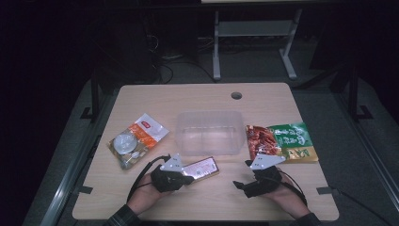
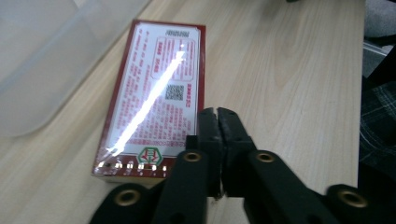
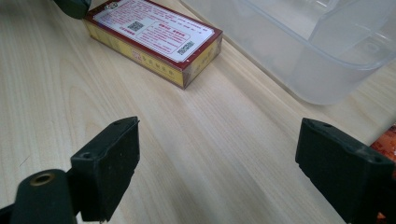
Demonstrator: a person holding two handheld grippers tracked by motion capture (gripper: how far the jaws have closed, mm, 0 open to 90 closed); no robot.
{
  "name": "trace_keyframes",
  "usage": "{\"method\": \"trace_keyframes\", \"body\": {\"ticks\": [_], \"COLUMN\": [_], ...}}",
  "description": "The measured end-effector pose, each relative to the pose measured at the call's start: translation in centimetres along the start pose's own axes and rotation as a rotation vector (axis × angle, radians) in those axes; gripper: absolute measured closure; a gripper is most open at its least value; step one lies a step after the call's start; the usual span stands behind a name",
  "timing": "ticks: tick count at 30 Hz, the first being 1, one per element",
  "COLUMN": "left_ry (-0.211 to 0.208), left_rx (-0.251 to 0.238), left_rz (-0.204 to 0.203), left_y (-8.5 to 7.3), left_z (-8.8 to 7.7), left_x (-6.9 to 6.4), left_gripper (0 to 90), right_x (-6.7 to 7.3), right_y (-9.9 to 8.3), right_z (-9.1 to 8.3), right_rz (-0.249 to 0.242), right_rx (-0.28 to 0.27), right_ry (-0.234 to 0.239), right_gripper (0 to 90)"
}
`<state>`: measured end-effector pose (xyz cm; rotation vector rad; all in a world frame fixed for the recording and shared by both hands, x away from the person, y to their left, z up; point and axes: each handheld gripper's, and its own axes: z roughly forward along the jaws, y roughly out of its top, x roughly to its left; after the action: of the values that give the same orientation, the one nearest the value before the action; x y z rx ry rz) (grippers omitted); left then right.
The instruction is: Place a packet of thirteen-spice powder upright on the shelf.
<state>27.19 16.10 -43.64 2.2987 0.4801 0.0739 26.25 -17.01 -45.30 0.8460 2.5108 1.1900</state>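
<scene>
1. High view: I see the table (image 1: pixel 141 101) with my left gripper (image 1: pixel 181 178) near its front edge, left of centre, lying against the near end of the red box (image 1: pixel 202 168). The box lies flat, running from the gripper towards the clear tub (image 1: pixel 209 132), which sits mid-table just behind it. My right gripper (image 1: pixel 242 184) rests near the front edge, right of centre, apart from the box. An orange pouch (image 1: pixel 137 140) lies towards the left edge and a green packet (image 1: pixel 281 141) towards the right edge, touching the tub's right side.

2. Left gripper view: I see my left gripper (image 2: pixel 218 122) with its jaws pressed together, nothing between them. They sit just over the box's (image 2: pixel 156 93) near right corner; I cannot tell if they touch it. The box lies printed side up on the bare wood, with the tub's (image 2: pixel 42 70) rounded wall beside its left side.

3. Right gripper view: I see my right gripper (image 3: pixel 217 163) with its jaws spread wide, nothing but bare table (image 3: pixel 215 140) between them. The box (image 3: pixel 154 39) lies well ahead to the left, the tub (image 3: pixel 299 51) ahead to the right, the two close together.
</scene>
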Motion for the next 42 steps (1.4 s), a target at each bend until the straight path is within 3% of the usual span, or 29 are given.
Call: {"method": "trace_keyframes", "body": {"ticks": [5,9,10,12,20,27,32,42], "left_ry": [0.008,0.022,0.023,0.036,0.068,0.069,0.067,0.094], "left_rx": [-0.004,-0.018,-0.020,-0.019,0.010,0.013,0.042,0.075], "left_rz": [0.012,-0.002,-0.005,-0.006,-0.024,-0.024,0.001,0.026], "left_y": [-0.3,-0.8,-1.0,-1.1,-1.3,-1.4,-1.3,-1.3], "left_z": [-0.8,-1.2,-1.2,-1.1,-0.3,0.3,0.7,1.5], "left_x": [1.0,2.2,2.5,2.6,2.7,2.6,2.4,2.2], "left_gripper": [71.3,51.7,51.7,38.7,21.8,19.7,20.4,25.8], "right_x": [0.0,0.0,0.0,0.0,0.0,0.0,0.0,0.0], "right_y": [0.0,0.0,0.0,0.1,0.1,0.1,0.0,0.1], "right_z": [-0.1,-0.1,-0.1,0.0,-0.1,0.0,0.0,0.0], "right_rz": [-0.002,-0.003,-0.003,-0.003,-0.003,-0.007,-0.007,-0.008], "right_rx": [-0.007,-0.008,-0.009,-0.009,-0.010,-0.010,-0.009,-0.010], "right_ry": [-0.003,-0.002,-0.001,-0.001,-0.002,-0.001,0.000,0.000], "right_gripper": [13.6,13.6,13.6,13.6,13.6,13.7,13.7,13.7]}}
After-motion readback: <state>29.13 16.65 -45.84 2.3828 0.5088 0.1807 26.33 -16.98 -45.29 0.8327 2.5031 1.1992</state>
